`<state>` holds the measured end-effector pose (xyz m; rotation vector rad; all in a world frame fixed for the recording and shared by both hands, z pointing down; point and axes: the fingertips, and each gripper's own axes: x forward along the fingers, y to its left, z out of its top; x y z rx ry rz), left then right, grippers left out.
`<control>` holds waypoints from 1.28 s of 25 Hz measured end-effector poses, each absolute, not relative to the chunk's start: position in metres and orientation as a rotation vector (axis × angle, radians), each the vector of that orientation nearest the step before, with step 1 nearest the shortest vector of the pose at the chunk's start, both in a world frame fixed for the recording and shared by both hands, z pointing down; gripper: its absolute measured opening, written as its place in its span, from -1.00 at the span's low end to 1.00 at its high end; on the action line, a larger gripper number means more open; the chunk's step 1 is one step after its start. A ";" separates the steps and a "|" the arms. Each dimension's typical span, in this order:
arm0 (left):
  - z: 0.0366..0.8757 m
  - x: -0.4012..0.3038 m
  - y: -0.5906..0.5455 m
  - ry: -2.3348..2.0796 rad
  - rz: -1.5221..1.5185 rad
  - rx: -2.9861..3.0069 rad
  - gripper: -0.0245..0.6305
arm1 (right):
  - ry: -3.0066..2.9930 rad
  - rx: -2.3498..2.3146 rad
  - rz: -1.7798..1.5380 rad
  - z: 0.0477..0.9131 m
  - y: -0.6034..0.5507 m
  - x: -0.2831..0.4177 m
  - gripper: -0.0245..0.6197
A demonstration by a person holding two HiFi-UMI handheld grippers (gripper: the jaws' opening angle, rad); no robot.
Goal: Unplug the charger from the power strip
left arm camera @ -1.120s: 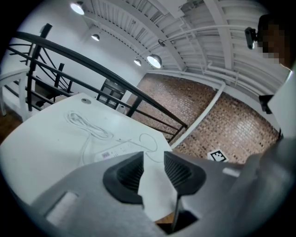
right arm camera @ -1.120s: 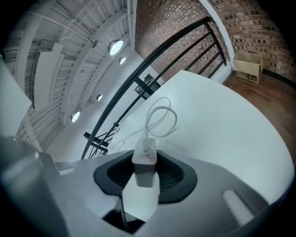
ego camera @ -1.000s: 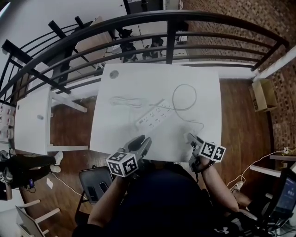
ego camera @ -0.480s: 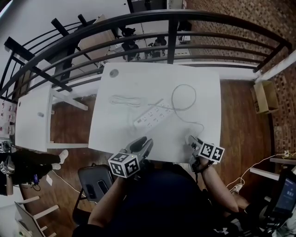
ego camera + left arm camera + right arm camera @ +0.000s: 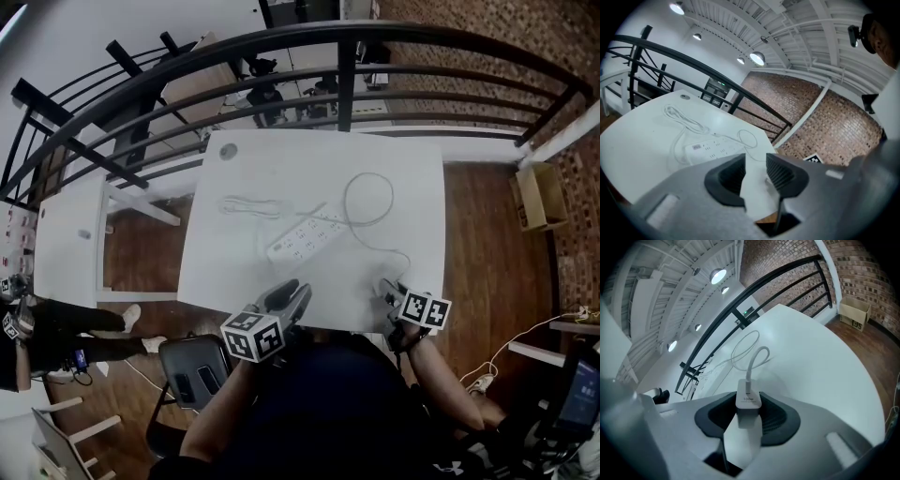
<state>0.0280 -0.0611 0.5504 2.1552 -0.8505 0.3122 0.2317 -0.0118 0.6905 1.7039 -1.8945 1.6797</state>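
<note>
White charger [image 5: 748,401] off pwr strip [image 5: 306,236]

Black railing [image 5: 281,39] fronts brick wall [image 5: 469,28] above wooden floor [image 5: 487,234].

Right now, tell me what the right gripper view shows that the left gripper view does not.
Only the right gripper view: the white charger clamped in the right tool, free of any socket, and a cardboard box on the floor. Only the left gripper view: the left tool, its jaws apart and empty, and a clear look at the power strip lying sockets up. Both: the white table, the charger's looping cable, the black railing and the brick wall.
</note>
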 end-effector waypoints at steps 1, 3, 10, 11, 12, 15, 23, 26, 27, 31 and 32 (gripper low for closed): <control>0.551 0.030 -0.061 -0.851 0.313 2.155 -0.50 | -1.884 1.696 1.664 0.692 -0.011 0.233 -0.46; 0.551 0.033 -0.060 -0.852 0.313 2.152 -0.50 | -1.872 1.686 1.639 0.693 -0.009 0.236 -0.40; 0.550 0.044 -0.057 -0.856 0.313 2.152 -0.50 | -1.834 1.672 1.575 0.691 -0.005 0.245 -0.22; 0.550 0.045 -0.057 -0.856 0.311 2.152 -0.50 | -1.810 1.676 1.558 0.692 -0.003 0.247 -0.21; 0.549 0.047 -0.056 -0.856 0.310 2.153 -0.50 | -1.784 1.684 1.540 0.692 0.000 0.250 -0.21; 0.548 0.050 -0.053 -0.855 0.307 2.154 -0.50 | -1.719 1.717 1.466 0.691 0.007 0.263 -0.19; 0.551 0.057 -0.043 -0.865 0.306 2.144 -0.50 | -1.798 1.766 1.286 0.658 -0.006 0.278 -0.23; 0.549 0.056 -0.042 -0.875 0.297 2.144 -0.50 | -1.906 1.772 1.207 0.628 -0.016 0.269 -0.33; 0.547 0.055 -0.042 -0.881 0.290 2.145 -0.50 | -1.956 1.772 1.180 0.617 -0.020 0.264 -0.44; 0.528 0.046 -0.048 -0.928 0.238 2.155 -0.50 | -2.172 1.743 1.077 0.568 -0.039 0.237 -0.74; 0.521 0.044 -0.049 -0.942 0.224 2.161 -0.50 | -2.217 1.726 1.050 0.556 -0.044 0.230 -0.77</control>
